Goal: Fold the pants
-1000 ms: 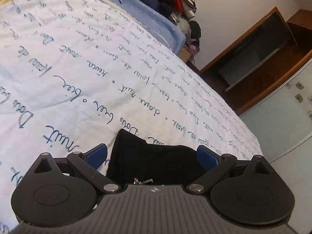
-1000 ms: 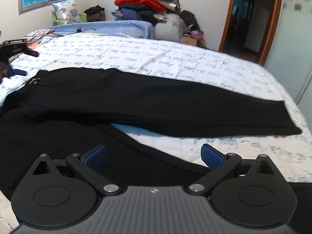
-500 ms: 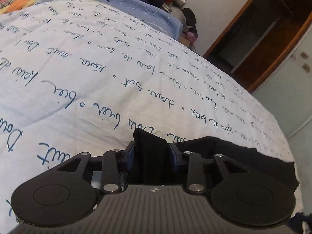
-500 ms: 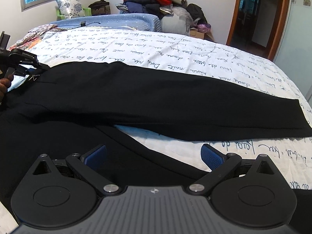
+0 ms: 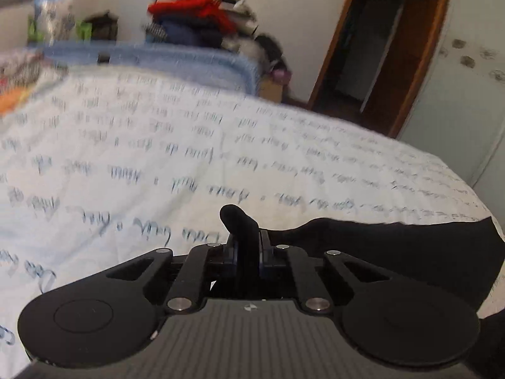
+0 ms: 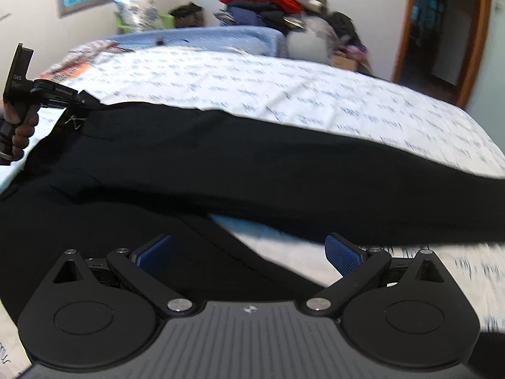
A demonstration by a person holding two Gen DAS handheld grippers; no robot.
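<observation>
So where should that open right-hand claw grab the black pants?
Probably the near leg right under the open right gripper: come straight down and pinch its edge beside the bare bedsheet, since the left gripper already clamps the waist.

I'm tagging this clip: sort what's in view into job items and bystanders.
Job:
- black pants
- left hand-held gripper, clamped on the pants' waist
- right hand-held gripper, open over the pants

Bystanders:
- clothes pile
- printed bedspread
- blue blanket
- floral pillow

The left gripper (image 6: 80, 101) reads "OAS" (smaller lettering beside it illegible); bedsheet (image 5: 189, 164) script is blurred.
</observation>
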